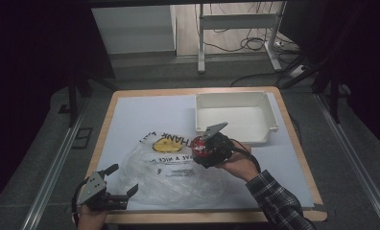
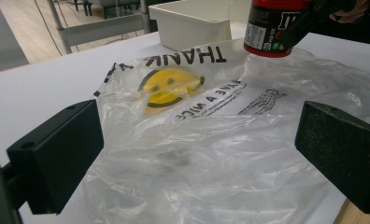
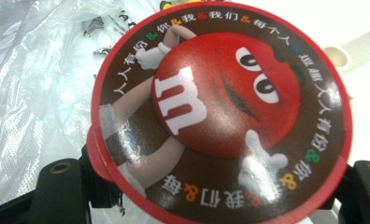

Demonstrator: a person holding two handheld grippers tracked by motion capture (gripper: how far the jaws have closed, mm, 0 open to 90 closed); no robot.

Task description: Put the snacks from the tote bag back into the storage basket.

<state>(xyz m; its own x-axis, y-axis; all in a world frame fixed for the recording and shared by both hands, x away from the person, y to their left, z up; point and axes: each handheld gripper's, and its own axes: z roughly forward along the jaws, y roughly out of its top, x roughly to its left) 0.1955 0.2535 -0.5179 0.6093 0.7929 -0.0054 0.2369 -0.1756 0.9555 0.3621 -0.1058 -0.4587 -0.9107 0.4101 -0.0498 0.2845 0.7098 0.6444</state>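
The right hand-held gripper (image 1: pixel 208 146) is pinching a red candy tub (image 1: pixel 199 147) by its sides, and the tub is lifted over the far right part of the clear plastic bag (image 1: pixel 171 167), which lies flat in the middle of the desk (image 1: pixel 140 108). In the right gripper view the round lid of the candy tub (image 3: pixel 220 112) faces the camera. The left hand-held gripper (image 1: pixel 112 184) waits near the front left corner of the desk with its jaws spread and nothing between them, just at the near edge of the plastic bag (image 2: pixel 206 154).

I judge that the step in hand is carrying the tub, either into the bag or toward the white bin (image 1: pixel 236 117) at the far right corner. If the bag is the goal, the left gripper must first take the bag's edge and open it, because it lies collapsed. The bin's near wall is close to the tub, so a move there needs a little lift. The left side of the desk offers free room.
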